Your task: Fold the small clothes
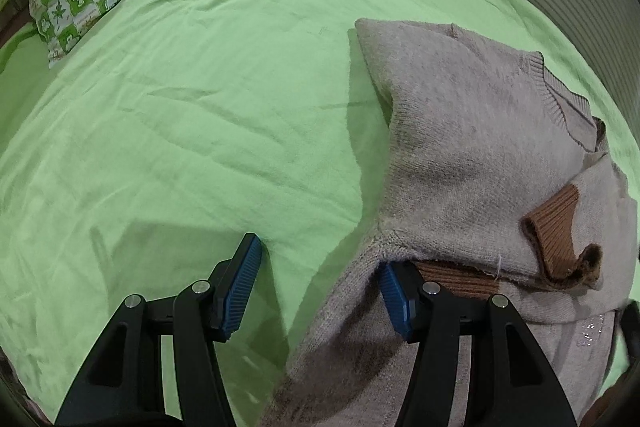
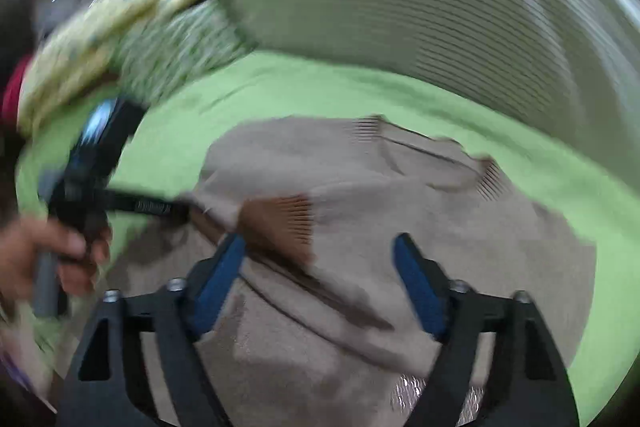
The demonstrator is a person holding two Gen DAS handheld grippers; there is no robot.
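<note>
While the left hand-held gripper (image 1: 316,283) sits open at the sweater's (image 1: 472,131) edge, the right hand-held gripper (image 2: 320,287) hangs open above it, holding nothing. One sleeve, with its brown cuff (image 1: 556,231), looks folded in. Next, grab the hem. The sweater lies on the green bed (image 1: 200,87).

A small beige knitted sweater (image 1: 472,147) is laid on a green bed sheet (image 1: 200,107), partly folded. One sleeve is turned in across the body, so its brown ribbed cuff (image 1: 556,231) is seen lying on top, near the brown hem band.
</note>
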